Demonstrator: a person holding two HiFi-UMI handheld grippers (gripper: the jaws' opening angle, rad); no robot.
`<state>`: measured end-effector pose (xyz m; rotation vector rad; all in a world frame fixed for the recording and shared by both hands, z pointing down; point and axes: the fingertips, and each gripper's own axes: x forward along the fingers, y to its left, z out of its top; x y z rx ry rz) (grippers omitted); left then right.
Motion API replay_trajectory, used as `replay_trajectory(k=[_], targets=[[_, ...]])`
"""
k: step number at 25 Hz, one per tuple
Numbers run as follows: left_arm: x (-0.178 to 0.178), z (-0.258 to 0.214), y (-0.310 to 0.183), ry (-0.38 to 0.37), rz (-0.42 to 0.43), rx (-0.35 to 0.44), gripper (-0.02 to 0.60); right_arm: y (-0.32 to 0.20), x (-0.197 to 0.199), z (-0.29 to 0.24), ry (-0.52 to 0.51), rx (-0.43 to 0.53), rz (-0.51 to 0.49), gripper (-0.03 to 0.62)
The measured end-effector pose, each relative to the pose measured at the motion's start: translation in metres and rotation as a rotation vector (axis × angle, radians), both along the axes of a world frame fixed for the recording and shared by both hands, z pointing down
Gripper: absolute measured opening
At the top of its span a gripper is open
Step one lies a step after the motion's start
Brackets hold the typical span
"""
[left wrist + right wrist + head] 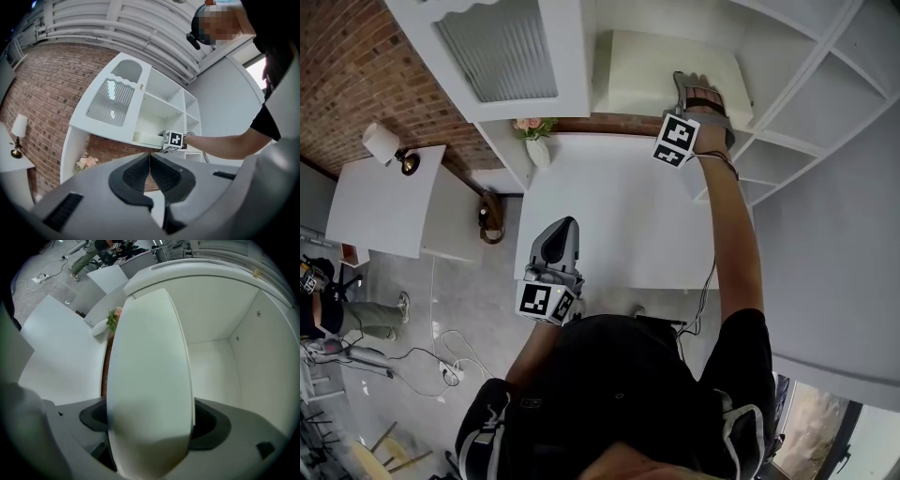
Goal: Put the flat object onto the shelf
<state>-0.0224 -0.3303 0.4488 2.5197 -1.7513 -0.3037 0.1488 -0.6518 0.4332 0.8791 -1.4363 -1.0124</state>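
Flat object [666, 80], a pale slab, lies inside the open shelf [220, 362] compartment above the counter [619, 216], one end toward the back wall and the other poking out between the fingers of the right gripper [698, 94]. Those fingers stand spread wide on either side of it and do not seem to press on it, so I judge the placing step nearly done and the release in hand. The next move likely calls for drawing the right gripper straight back out of the compartment without dragging the object along or catching its near end. The left gripper [564, 230] hangs low over the counter's front edge, well apart from the shelf, its fingers [136, 173] clenched together on nothing. The compartment holds only the flat object, as far as I can see. A small vase [538, 150] at the back of the counter holds pink flowers [530, 125].
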Motion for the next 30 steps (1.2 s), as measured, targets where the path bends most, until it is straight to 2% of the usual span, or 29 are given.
replay_trajectory(k=[4,6,9,11,12,13,14,15,16,19,23,26,30], targets=[[-0.003,-0.005,0.006,-0.002,-0.011,0.014,0.014,0.031,-0.004,-0.017,-0.086,-0.011,-0.03,0.449],[0.0,-0.008,0.008,-0.001,-0.001,0.022,0.014,0.063,-0.007,-0.028,-0.209,-0.037,-0.072,0.448],[0.004,-0.008,0.01,0.005,0.01,0.019,0.014,0.122,-0.012,-0.04,-0.517,-0.14,-0.145,0.445],[0.006,-0.008,0.009,0.008,0.018,0.018,0.014,0.165,-0.017,-0.048,-0.786,-0.215,-0.209,0.433],[0.008,-0.008,0.009,0.008,0.023,0.018,0.014,0.186,-0.018,-0.052,-0.938,-0.248,-0.238,0.36],[0.01,-0.009,0.01,0.008,0.028,0.019,0.014,0.206,-0.016,-0.054,-1.088,-0.275,-0.254,0.229],[0.013,-0.01,0.011,0.008,0.033,0.021,0.014,0.223,-0.012,-0.052,-1.219,-0.295,-0.249,0.187],[0.016,-0.012,0.013,0.007,0.04,0.024,0.014,0.237,-0.007,-0.045,-1.32,-0.303,-0.224,0.175],[0.018,-0.013,0.014,0.007,0.047,0.025,0.014,0.249,-0.002,-0.036,-1.386,-0.297,-0.182,0.148],[0.026,-0.013,0.019,0.004,0.066,0.026,0.014,0.277,0.007,-0.001,-1.488,-0.268,-0.038,0.103],[0.04,-0.005,0.024,0.007,0.094,0.014,0.014,0.312,0.007,0.032,-1.625,-0.338,0.064,0.059],[0.048,-0.001,0.027,0.01,0.114,0.002,0.014,0.325,0.006,0.04,-1.636,-0.346,0.086,0.051],[0.052,0.0,0.027,0.008,0.127,0.002,0.014,0.325,0.006,0.041,-1.596,-0.331,0.066,0.049]])
